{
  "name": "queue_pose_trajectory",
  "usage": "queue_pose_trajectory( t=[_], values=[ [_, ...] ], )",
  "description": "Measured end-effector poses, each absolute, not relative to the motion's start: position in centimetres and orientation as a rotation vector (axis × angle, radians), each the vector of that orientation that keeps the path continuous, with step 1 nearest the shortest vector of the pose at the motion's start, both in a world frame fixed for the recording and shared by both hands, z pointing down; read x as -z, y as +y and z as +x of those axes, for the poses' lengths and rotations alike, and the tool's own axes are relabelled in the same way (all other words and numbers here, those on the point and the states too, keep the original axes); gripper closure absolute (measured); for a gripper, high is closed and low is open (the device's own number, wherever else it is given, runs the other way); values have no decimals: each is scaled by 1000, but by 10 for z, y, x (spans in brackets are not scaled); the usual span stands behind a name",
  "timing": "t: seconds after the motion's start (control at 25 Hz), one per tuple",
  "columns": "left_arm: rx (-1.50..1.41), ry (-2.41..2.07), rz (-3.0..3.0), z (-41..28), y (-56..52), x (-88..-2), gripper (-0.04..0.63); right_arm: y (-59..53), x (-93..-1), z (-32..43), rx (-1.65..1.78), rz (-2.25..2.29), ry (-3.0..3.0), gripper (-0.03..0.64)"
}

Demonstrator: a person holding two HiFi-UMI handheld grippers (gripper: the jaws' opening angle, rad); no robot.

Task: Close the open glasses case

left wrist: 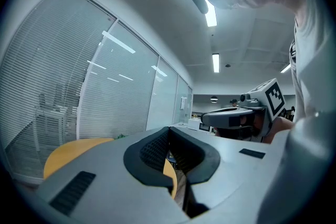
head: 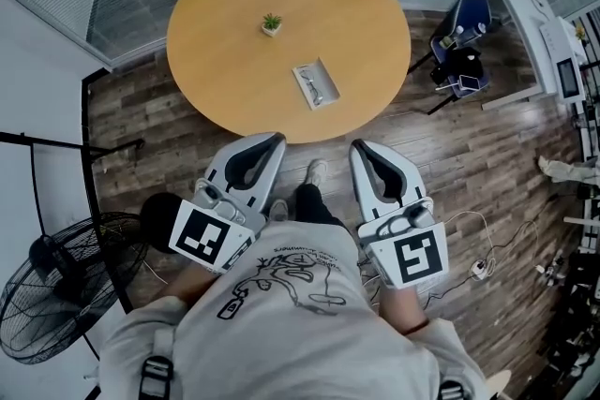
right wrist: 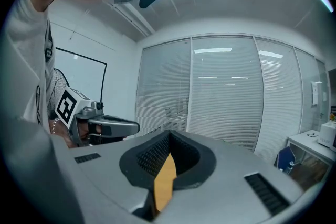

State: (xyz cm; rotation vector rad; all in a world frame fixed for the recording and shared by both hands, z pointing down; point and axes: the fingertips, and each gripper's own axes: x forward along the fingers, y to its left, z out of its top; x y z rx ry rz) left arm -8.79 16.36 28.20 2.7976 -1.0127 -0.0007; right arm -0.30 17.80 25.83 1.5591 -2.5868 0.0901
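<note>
Round wooden table (head: 234, 70), plank floor (head: 469, 164); left gripper (head: 276, 141), right gripper (head: 359, 151), fingers together, empty.

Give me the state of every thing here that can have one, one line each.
glasses case: open, lying on the round table
glasses: inside the case
left hand-held gripper: shut, empty, well short of the case
right hand-held gripper: shut, empty, well short of the case
small potted plant: upright on the table
fan: standing on the floor; running or not, cannot tell
</note>
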Motion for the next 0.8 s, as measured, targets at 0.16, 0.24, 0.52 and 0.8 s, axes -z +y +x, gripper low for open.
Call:
queue_pose_trajectory(
  t=[0.16,0.24,0.52,0.8],
  values=[
    [2,-1014,2800,-75,144,-279,575,157,-254,8,-84,1557,-2595,608],
    [0,-1016,2801,-69,134,-280,575,147,-254,15,-83,1558,-2596,609],
    [-3,-1027,2793,-40,97,-280,575,110,-255,45,-98,1562,-2599,609],
    [-6,-1040,2786,-19,66,-282,575,81,-266,67,-92,1476,-2581,608]
  ],
)
